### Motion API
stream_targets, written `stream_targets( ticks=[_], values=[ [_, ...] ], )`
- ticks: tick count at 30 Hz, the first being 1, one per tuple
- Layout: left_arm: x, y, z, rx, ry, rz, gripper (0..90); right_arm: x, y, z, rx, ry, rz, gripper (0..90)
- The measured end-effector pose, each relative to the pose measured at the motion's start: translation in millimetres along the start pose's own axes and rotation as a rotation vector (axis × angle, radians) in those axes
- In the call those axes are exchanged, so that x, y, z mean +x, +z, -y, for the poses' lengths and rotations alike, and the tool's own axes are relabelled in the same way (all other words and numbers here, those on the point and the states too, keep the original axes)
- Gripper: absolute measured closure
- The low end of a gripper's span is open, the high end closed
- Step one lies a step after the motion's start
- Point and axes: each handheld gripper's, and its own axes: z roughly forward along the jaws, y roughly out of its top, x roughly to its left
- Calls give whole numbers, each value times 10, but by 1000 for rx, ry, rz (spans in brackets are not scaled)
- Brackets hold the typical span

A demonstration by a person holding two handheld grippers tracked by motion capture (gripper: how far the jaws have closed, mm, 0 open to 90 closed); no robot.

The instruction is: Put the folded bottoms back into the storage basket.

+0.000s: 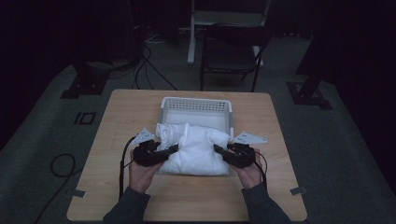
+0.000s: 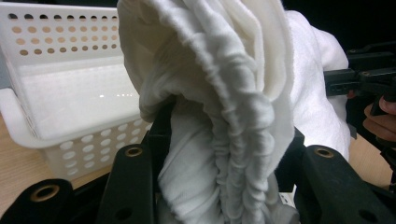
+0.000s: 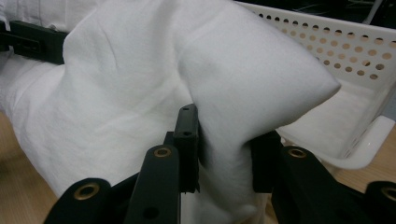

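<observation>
A bundled white cloth [image 1: 194, 148] lies on the wooden table [image 1: 140, 196], its far edge resting against the front of a white perforated basket [image 1: 196, 104]. My left gripper [image 1: 175, 148] is shut on the cloth's left side, where a gathered hem [image 2: 224, 140] bunches between the black jaws. My right gripper [image 1: 216, 149] is shut on the right side, pinching a fold of the cloth [image 3: 224, 154]. In the left gripper view, the right gripper [image 2: 359, 79] shows at the far right. The basket [image 2: 60, 93] [image 3: 369, 60] appears empty inside.
A dark folding chair [image 1: 231, 51] stands beyond the table's far edge. Cables trail over the grey floor at the left [image 1: 60, 163]. Bare tabletop lies in front of the hands and at both sides of the basket.
</observation>
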Motion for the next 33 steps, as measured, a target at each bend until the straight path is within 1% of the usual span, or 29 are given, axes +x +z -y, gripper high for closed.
stream_targets(
  ticks=[11, 20, 23, 28, 33],
  values=[
    [57, -13, -121, -13, -4, 3, 549, -13, 17, -121, -21, -5, 6, 710],
    [107, 33, -215, -18, -12, 6, 549, -61, 43, -210, -33, -5, 15, 710],
    [119, 48, -232, -15, -8, 7, 549, -74, 47, -226, -35, -2, 18, 710],
    [161, 93, -266, -17, -13, 7, 549, -111, 74, -245, -42, 13, 24, 710],
    [196, 134, -285, -24, -25, 11, 550, -136, 93, -267, -46, 19, 34, 710]
  ],
)
